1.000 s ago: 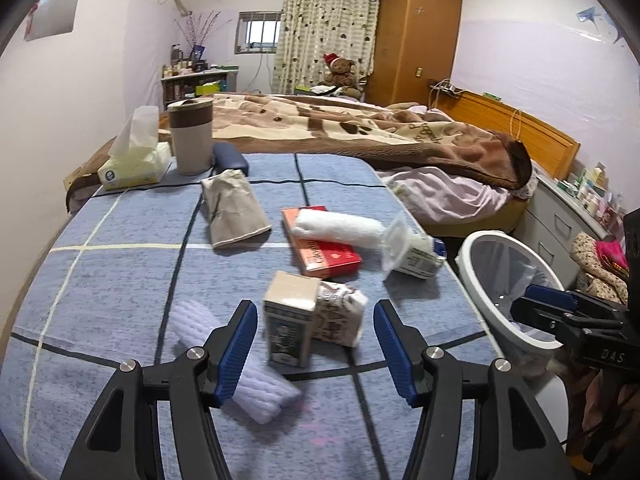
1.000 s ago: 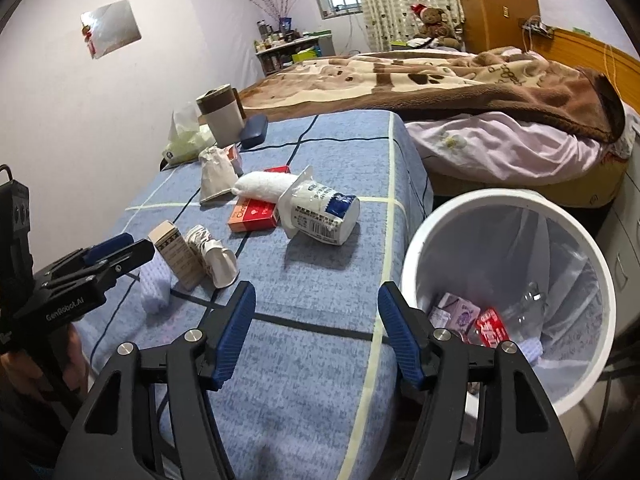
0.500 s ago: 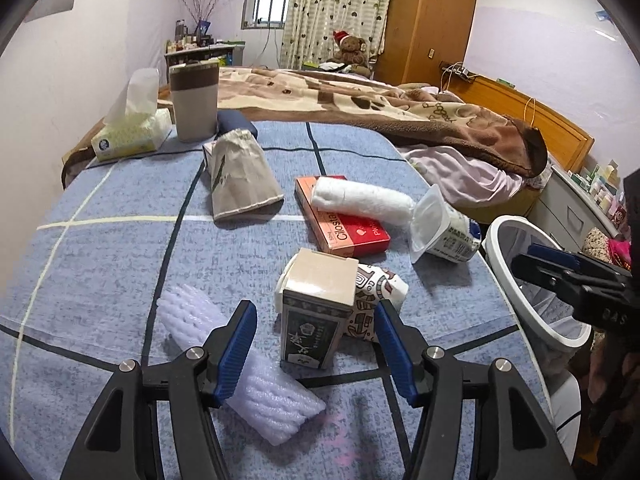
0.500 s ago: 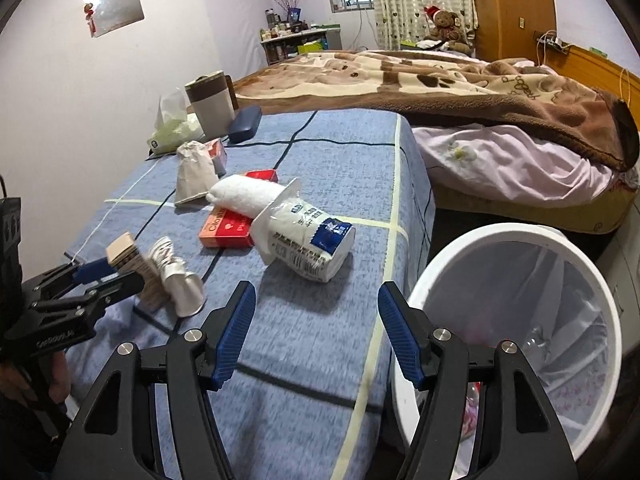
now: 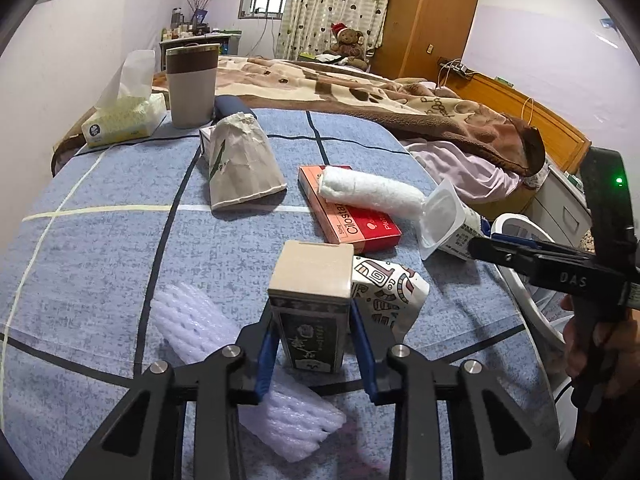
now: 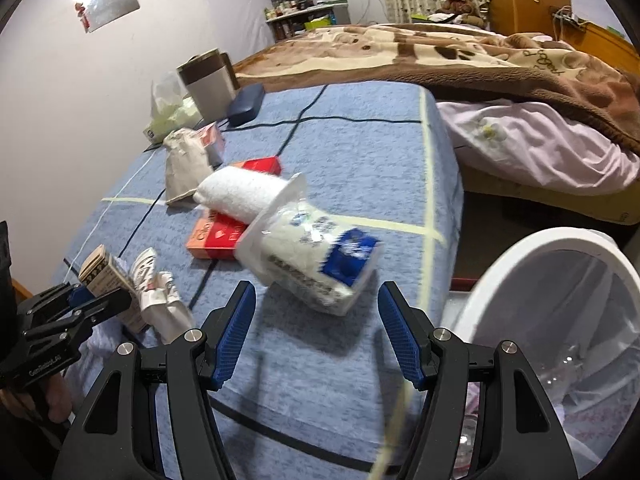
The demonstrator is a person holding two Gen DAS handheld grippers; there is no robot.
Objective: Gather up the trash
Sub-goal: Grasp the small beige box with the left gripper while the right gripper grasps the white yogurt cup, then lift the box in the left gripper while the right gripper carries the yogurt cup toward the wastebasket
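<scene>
Place: a home bedroom, lived in.
Bed: brown patterned blanket over pink sheets, wooden headboard along the wall.
Storage: tall wooden wardrobe in the far corner.
Window: small, with a heart-print curtain beside it.
Soft toy: teddy bear in a red hat (sitting at the far end of the bed).
Clutter: shelf of bottles by the window; tissue box and tumbler on a blue cloth-covered surface.

Left claw black with blue ribbed pads and silver screws, right claw alike, white "DAS" and "GenRobot.AI" lettering, green indicator light, bare-skinned hands
</scene>
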